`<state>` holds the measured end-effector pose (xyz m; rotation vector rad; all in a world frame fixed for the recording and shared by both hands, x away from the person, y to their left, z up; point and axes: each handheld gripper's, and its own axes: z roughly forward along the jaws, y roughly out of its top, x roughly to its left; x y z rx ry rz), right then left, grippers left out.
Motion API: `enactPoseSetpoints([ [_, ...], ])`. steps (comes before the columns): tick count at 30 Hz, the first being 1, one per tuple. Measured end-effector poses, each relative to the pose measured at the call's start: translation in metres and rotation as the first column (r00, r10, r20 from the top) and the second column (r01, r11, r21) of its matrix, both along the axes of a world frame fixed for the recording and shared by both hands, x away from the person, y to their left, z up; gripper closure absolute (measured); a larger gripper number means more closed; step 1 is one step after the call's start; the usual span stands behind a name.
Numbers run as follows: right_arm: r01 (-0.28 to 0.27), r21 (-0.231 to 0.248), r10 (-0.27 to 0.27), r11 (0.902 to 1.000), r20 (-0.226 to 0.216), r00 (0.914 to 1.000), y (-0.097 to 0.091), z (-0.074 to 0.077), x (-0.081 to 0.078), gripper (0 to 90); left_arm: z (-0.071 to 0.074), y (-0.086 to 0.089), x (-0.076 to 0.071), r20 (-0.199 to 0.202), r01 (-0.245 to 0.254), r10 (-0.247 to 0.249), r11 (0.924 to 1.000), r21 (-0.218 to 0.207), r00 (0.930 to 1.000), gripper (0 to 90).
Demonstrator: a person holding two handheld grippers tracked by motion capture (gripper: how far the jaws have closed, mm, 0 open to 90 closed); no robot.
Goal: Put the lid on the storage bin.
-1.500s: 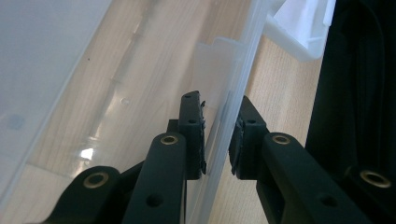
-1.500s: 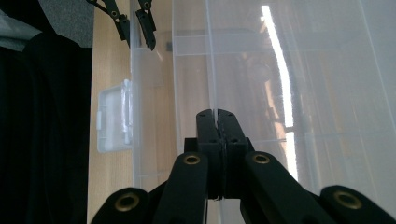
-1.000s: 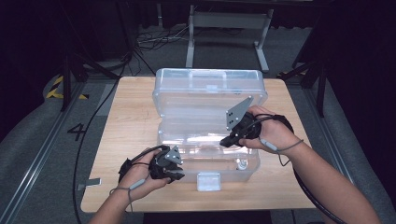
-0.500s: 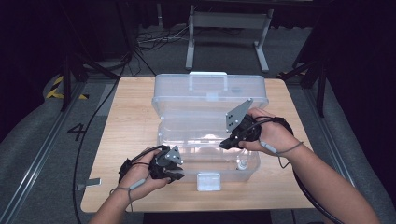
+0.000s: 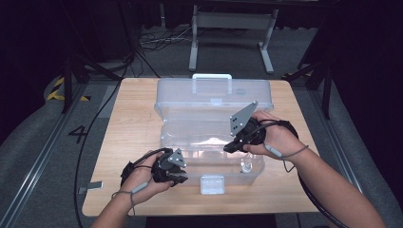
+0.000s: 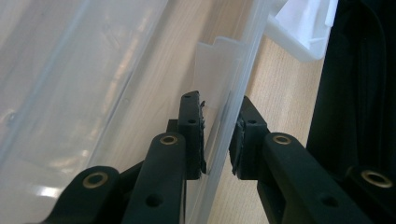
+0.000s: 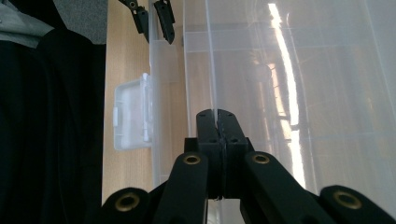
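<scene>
Both tools grip the clear box (image 5: 209, 142) at frame centre: left tool (image 6: 218, 140) clamped on its near wall, right tool (image 7: 217, 140) pinched together on an inner edge. Next move likely calls for closing the lid (image 5: 214, 92).

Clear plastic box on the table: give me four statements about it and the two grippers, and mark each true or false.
1. The clear box stands open, its lid tilted back. True.
2. The left gripper has the box's front wall between its jaws. True.
3. The right gripper has its jaws wide open. False: they are closed on a thin clear edge of the box.
4. The white latch lies inside the box. False: it hangs outside the front wall.
</scene>
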<state>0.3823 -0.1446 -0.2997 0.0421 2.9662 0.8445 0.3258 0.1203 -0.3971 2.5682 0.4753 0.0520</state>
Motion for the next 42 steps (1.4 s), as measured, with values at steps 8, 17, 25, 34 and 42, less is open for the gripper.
enactPoseSetpoints([
  [8, -0.003, -0.004, 0.003, 1.0, 0.0, 1.0, 0.0, 0.001, 0.001, 90.0, 0.001, 0.0, 0.0, -0.004, 0.002, -0.002, 0.9999, -0.014, 1.0, 75.9],
  [17, -0.005, -0.005, 0.005, 1.0, -0.004, 1.0, 0.001, 0.0, 0.001, 90.0, 0.011, 0.002, -0.005, 0.027, 0.006, -0.005, 0.9993, -0.038, 0.9996, 73.3],
  [25, -0.005, -0.004, 0.005, 1.0, -0.002, 1.0, 0.001, 0.001, 0.0, 90.0, 0.03, 0.007, -0.007, 0.054, 0.01, -0.005, 0.9943, -0.106, 0.9986, 74.0],
  [34, -0.007, -0.006, 0.007, 1.0, -0.004, 1.0, 0.001, 0.001, 0.001, 90.0, 0.051, 0.015, -0.014, 0.067, 0.012, 0.002, 0.9787, -0.205, 0.9978, 80.6],
  [42, -0.008, -0.009, 0.008, 0.9999, -0.002, 1.0, 0.0, 0.0, 0.0, 90.0, 0.061, 0.021, -0.015, 0.106, -0.023, 0.054, 0.9615, -0.274, 0.9929, 84.9],
])
